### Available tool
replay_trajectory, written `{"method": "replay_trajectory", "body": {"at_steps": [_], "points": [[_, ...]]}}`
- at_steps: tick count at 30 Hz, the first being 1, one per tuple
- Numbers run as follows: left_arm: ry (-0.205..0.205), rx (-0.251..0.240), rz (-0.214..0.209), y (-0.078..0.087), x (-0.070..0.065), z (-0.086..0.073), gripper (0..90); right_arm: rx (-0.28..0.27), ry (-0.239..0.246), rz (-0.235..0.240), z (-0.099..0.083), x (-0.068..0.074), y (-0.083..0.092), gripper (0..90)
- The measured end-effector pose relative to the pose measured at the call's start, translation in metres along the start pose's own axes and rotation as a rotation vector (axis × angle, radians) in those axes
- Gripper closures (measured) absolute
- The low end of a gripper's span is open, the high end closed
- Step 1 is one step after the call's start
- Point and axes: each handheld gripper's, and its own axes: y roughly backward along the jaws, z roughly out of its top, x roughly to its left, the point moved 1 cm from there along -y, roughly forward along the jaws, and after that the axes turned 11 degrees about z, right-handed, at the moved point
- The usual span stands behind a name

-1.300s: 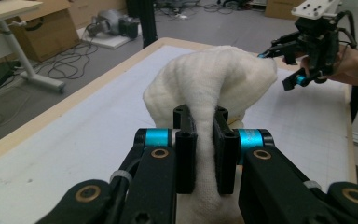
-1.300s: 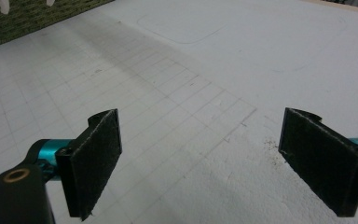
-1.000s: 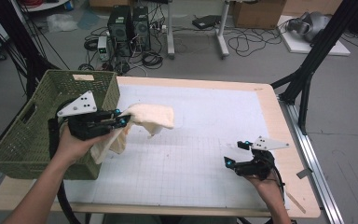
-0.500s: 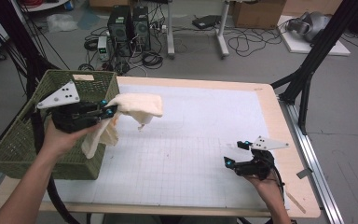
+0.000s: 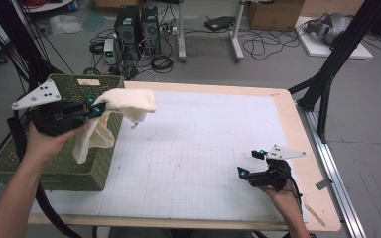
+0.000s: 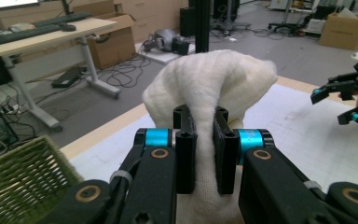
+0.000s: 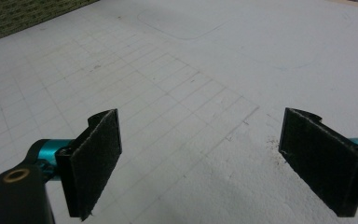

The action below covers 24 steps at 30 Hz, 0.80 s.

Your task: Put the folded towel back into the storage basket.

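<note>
Left tongs point(image 5: 95, 108) are up at the left of the high view, pinching a cream cloth point(image 5: 129, 101) between their pads, and the left gripper view confirms it: both black jaws press into a fold of the cloth point(image 6: 209, 88), which bulges above them. The cloth hangs clear of the worktop point(image 5: 203, 139), one part draped out to the right, another trailing down over the near rim of the green woven basket point(image 5: 54, 168) at the left edge. The basket's corner point(image 6: 23, 172) peeks into the lower left of the left gripper view. Over at the lower right of the high view, the right tongs point(image 5: 250, 163) sit low by the worktop's near edge, well apart from the cloth. In the right gripper view their jaws stand spread wide with just the gridded white mat point(image 7: 191, 93) between them.
</note>
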Motion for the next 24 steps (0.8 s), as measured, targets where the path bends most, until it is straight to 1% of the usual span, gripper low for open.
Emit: {"method": "replay_trajectory", "body": {"at_steps": [5,7,8,12,15,24], "points": [[0.015,-0.002,0.043,0.011,0.011,-0.003,82.1,0.006,-0.002,0.002,0.000,0.000,-0.001,12.5],[0.024,-0.002,0.060,0.014,0.016,-0.005,82.2,0.008,0.008,0.000,0.000,0.000,-0.002,12.5],[0.026,0.000,0.068,0.016,0.017,-0.006,82.2,0.010,-0.001,0.004,0.000,0.000,-0.002,12.5],[0.033,0.002,0.091,0.022,0.024,-0.010,82.1,0.012,0.009,0.003,0.000,0.000,-0.003,12.5],[0.044,0.003,0.112,0.028,0.030,-0.014,82.1,0.015,0.005,0.005,-0.001,0.000,-0.003,12.5],[0.062,0.018,0.177,0.039,0.040,-0.025,82.0,0.025,0.003,0.008,-0.001,0.001,-0.006,12.5]]}}
